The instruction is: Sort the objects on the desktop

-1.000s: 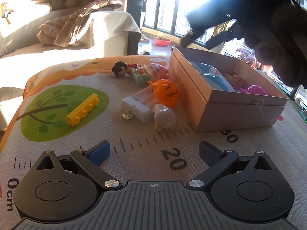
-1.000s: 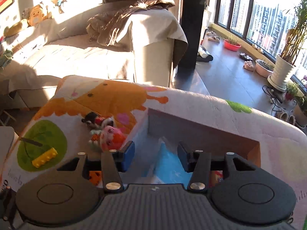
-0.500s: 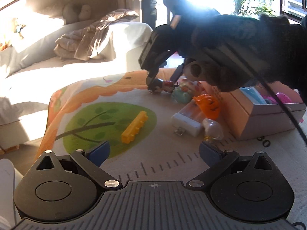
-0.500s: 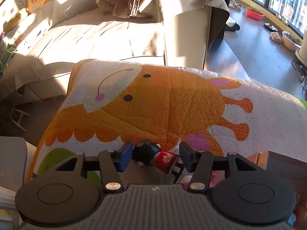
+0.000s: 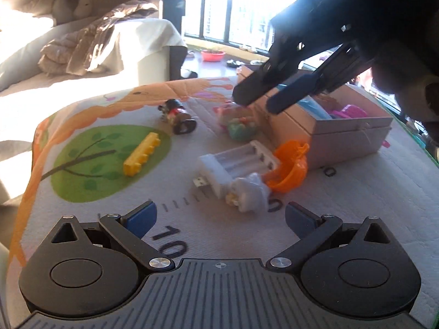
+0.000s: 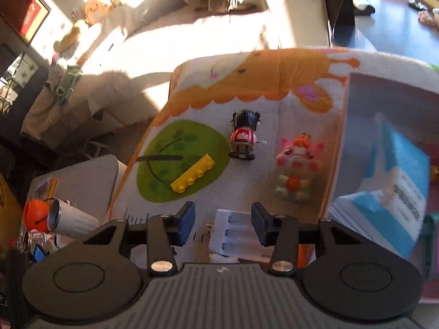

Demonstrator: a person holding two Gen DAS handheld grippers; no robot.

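A: How did the jaws stand?

B: The left gripper (image 5: 219,216) had its jaws wide apart with nothing between them, low over the mat (image 5: 343,192). The right gripper (image 6: 223,219) was closing, its pads part-way in and gripping nothing; it hung in the air above the toys, and only the charger (image 6: 233,233) showed far below through the gap.

A: And from the other side?

B: In the left wrist view the right gripper (image 5: 263,96) reached in from the upper right, its tips above the pig (image 5: 238,120) and close to the box (image 5: 329,126), touching neither as far as I could tell.

A: Where were the things to sort?

B: All on the mat. The doll (image 6: 244,137) lay on its back near the far edge, beside the green patch (image 6: 170,148). The brick (image 6: 193,174) lay on that patch. The pig lay between the doll and the box. The charger sat nearer, with the pumpkin (image 5: 289,166) and a pale toy (image 5: 247,192) touching it.

A: And the box?

B: Open, on the mat's right side, with a blue pack (image 6: 395,170) and something pink (image 5: 348,111) inside.
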